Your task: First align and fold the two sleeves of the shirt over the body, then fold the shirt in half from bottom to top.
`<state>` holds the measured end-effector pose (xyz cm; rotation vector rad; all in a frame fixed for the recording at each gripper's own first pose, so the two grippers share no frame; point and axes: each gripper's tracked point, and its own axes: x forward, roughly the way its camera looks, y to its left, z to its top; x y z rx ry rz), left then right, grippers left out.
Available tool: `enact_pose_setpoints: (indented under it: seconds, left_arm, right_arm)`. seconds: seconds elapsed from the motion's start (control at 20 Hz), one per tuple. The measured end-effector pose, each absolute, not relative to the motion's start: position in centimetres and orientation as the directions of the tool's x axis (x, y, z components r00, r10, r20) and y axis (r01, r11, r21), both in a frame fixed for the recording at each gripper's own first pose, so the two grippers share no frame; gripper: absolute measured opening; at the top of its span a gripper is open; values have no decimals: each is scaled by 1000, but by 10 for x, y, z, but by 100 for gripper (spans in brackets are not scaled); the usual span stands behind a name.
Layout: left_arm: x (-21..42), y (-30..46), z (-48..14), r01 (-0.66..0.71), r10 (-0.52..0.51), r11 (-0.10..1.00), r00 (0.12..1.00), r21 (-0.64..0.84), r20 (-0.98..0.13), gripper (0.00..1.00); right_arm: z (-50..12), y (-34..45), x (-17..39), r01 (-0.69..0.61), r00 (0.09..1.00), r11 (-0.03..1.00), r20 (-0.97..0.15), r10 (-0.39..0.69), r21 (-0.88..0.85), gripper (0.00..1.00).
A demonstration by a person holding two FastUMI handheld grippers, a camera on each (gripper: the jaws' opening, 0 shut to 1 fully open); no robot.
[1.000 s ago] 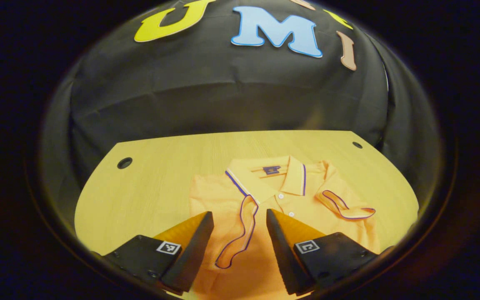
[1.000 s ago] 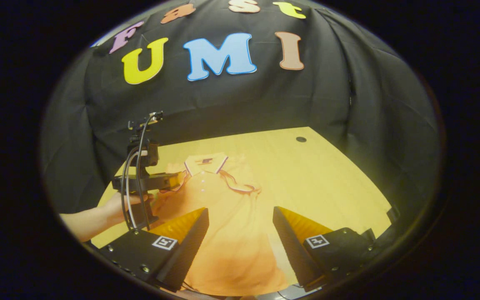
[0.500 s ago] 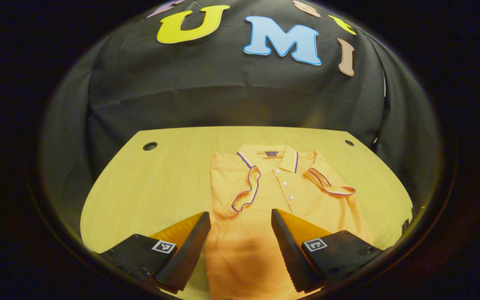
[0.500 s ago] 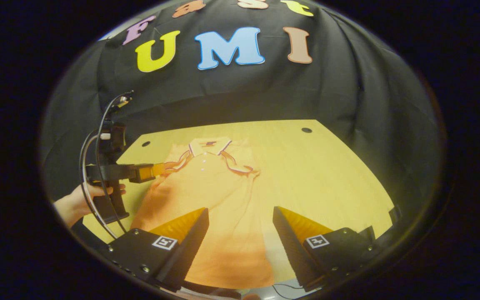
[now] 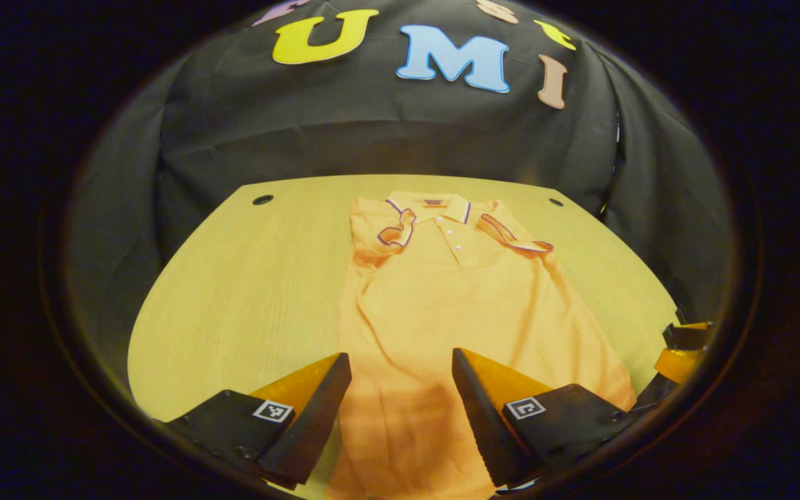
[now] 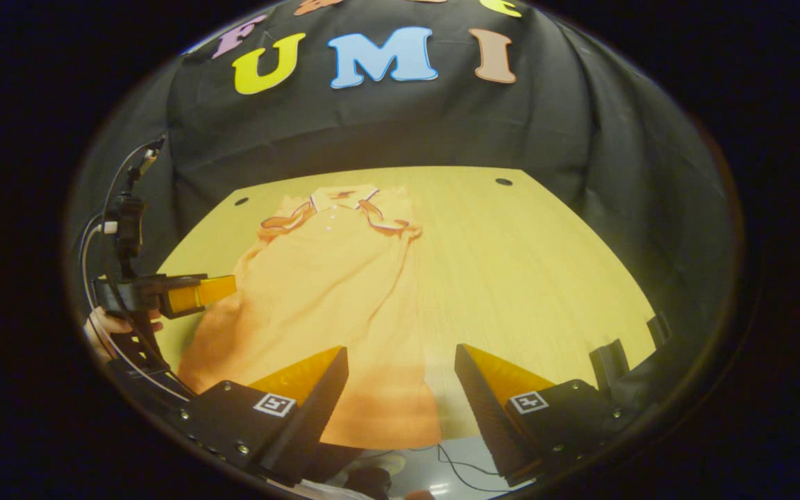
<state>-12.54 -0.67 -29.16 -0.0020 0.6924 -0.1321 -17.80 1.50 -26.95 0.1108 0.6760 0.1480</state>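
Sleeves lay folded over the shirt (image 5: 455, 305), which ran from the table's (image 5: 247, 278) far edge to its near edge. We had drawn our left gripper (image 5: 400, 410) back from the left sleeve (image 5: 394, 232) toward the hem, released and empty; our right gripper (image 6: 400, 403) gaped likewise, so the bottom-to-top fold came next.

Both cameras look from the near edge of the desk (image 5: 247, 278) toward the far wall, tilted downward. The left gripper view sits over the shirt's (image 5: 455, 298) hem; the right gripper view sits farther right. Both share the shirt and desk.
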Motion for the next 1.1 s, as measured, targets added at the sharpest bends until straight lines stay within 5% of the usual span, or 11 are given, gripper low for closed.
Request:
enact_pose_setpoints:
  seconds: [0.65,1.1]
  left_arm:
    - [-260,31,-320,119,-105,993,738,-25,-667,94]
    - [-283,25,-337,149,-99,989,735,17,-670,96]
  right_arm:
    - [-335,7,-210,-100,680,987,-716,161,127,96]
    - [-349,24,-216,-132,676,986,-718,167,104,96]
